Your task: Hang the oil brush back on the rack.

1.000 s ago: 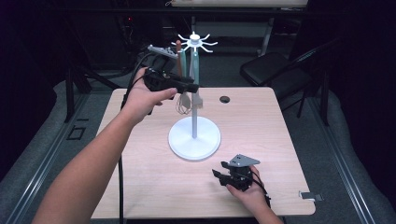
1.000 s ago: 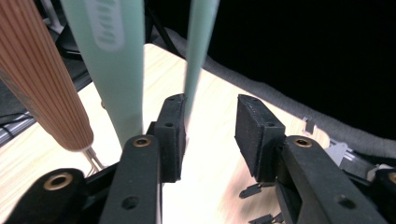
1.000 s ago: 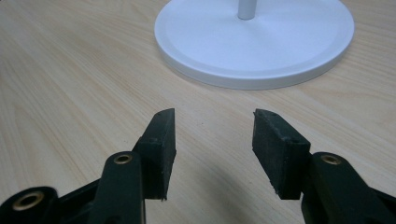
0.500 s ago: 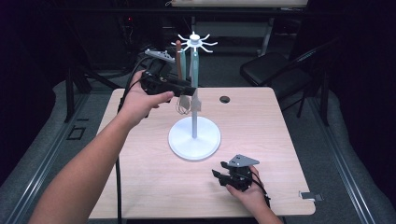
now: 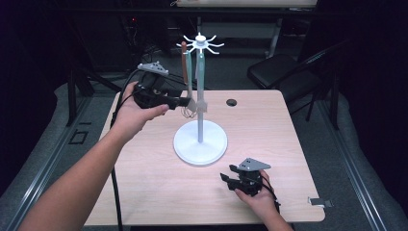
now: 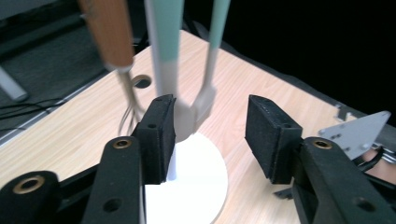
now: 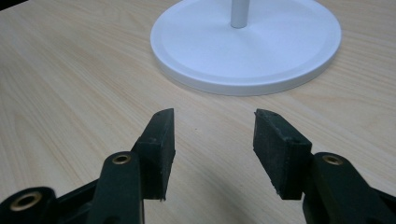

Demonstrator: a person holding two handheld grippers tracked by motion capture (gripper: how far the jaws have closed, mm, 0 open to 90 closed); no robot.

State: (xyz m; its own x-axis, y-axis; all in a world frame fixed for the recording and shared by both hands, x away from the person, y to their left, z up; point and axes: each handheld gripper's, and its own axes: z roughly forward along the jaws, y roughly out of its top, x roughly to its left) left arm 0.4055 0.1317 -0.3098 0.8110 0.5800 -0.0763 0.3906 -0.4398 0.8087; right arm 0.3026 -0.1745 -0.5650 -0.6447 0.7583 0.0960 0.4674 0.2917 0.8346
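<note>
While the jaws part: left gripper (image 6: 210,135) has just been opening, its pads apart, with the mint utensil's pale lower end between them.
Utensil: mint-handled utensil (image 6: 187,112) hangs from the stand, its lower end against the left-hand pad, well clear of the other pad.
Neighbours: whisk (image 6: 126,98) with a wooden handle hangs just beside it; a second mint tool (image 6: 208,93) hangs on its other side.
Stand: white stand (image 5: 200,144) sits mid-table, hooks at the top, utensils dangling beside the pole.
Right gripper: right gripper (image 7: 212,140) rests low over the table (image 5: 269,125), jaws open and empty, near the stand's base.
</note>
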